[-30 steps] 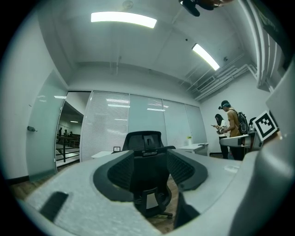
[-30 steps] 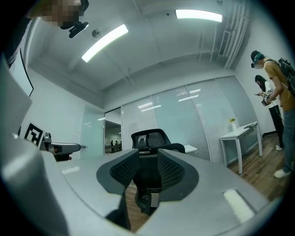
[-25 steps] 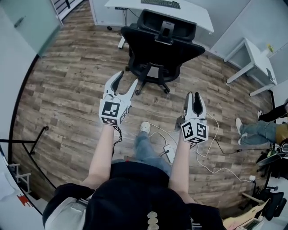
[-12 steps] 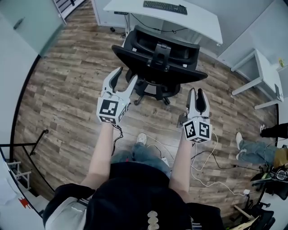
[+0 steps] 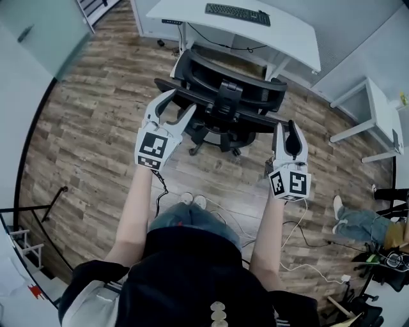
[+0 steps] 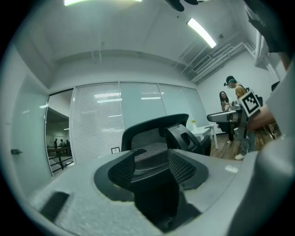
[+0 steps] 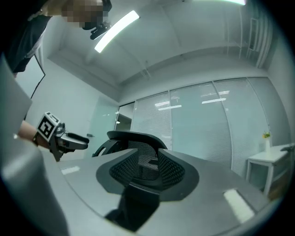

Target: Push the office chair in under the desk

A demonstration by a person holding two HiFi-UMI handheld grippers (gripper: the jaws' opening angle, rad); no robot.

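The black mesh office chair stands with its backrest toward me, its seat at the front edge of the white desk. A keyboard lies on the desk. My left gripper is open, its fingers spread at the left end of the backrest's top edge. My right gripper sits at the backrest's right end, jaws slightly apart with nothing between them. I cannot tell if either touches the chair. The backrest fills the left gripper view, and it also shows as the backrest in the right gripper view.
A small white side table stands at the right. A person's legs in jeans and loose cables lie on the wood floor at the lower right. A glass wall runs along the left. My shoes are just behind the chair.
I have stepped forward, and both grippers have come up to the two ends of the chair's backrest. The chair now stands nearer the desk.
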